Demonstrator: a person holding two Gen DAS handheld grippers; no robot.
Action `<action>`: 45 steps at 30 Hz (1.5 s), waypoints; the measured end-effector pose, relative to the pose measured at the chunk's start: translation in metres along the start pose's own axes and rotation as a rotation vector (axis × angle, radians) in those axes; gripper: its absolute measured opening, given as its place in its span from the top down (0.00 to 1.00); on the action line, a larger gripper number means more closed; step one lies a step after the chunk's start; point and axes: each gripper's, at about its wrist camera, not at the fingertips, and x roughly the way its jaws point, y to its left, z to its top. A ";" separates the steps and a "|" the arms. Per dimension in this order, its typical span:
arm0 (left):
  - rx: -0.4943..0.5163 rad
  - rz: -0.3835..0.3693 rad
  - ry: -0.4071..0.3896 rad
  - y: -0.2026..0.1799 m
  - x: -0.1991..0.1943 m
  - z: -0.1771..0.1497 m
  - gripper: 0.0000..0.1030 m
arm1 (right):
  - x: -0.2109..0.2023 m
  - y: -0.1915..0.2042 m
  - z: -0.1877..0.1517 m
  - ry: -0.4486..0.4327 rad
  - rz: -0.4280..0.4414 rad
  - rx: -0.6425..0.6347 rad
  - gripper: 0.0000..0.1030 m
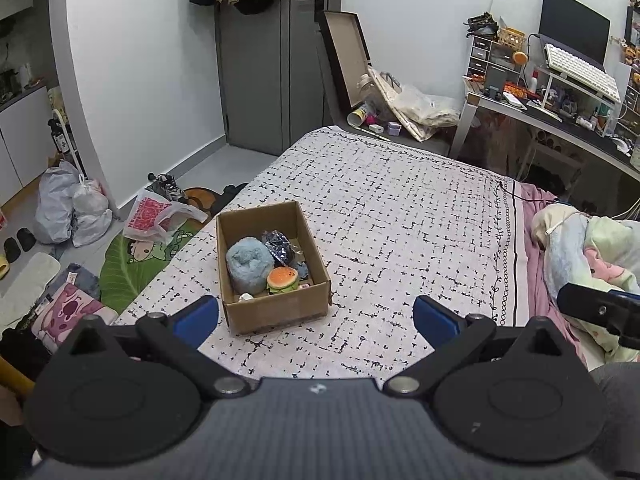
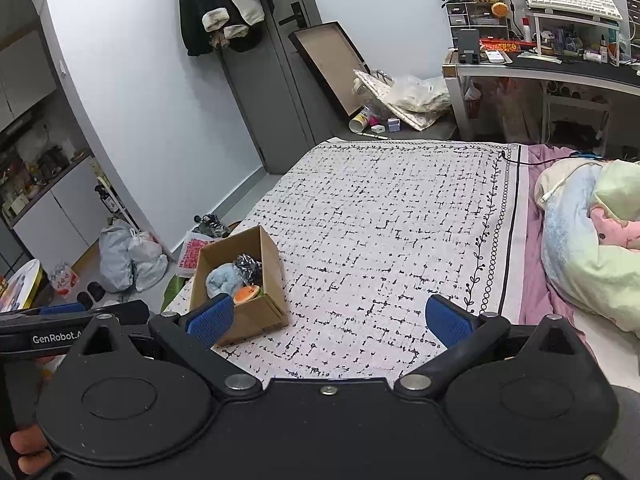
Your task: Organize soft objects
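1. Nearest the lens in the left wrist view, the left gripper (image 1: 316,314) is seen with its blue-padded fingers (image 1: 196,316) spread wide and nothing held between them; it is poised above the near edge of the bedspread (image 1: 400,208).

2. Left of centre, close to the left edge of the bedspread and near its front, a cardboard box (image 1: 276,312) is stood open-topped. Inside it a fluffy blue plush (image 1: 246,262) is packed against the left wall, a crumpled dark foil bag (image 1: 280,246) lies behind it towards the middle, and a burger-shaped squishy toy (image 1: 283,279) is tucked into the near right corner. A small white item shows at the near wall, too little of it to be named.

3. Across the middle and right of the bedspread no loose soft thing is seen; only the patterned cloth is shown as far as its bordered right edge.

4. Beyond that edge, at the far right, a pastel quilt (image 1: 592,252) is bunched up on the pink sheet.

5. The right gripper (image 2: 330,318) is likewise held released and empty, its left pad overlapping the near corner of the box in its own view, without contact that can be confirmed.

6. It is judged that the gathering step is finished or nearly so, the soft items being already boxed.

7. If anything remains, a fresh target would have to be found first, or the box itself grasped by its walls with both grippers.
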 end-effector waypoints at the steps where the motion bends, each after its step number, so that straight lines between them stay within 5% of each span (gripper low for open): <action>1: -0.003 0.001 0.001 0.000 0.000 -0.001 0.00 | 0.000 0.000 0.000 0.003 -0.002 -0.002 0.00; 45: -0.021 -0.005 0.024 0.006 0.010 -0.004 0.00 | 0.006 0.005 -0.002 0.030 -0.011 -0.019 0.00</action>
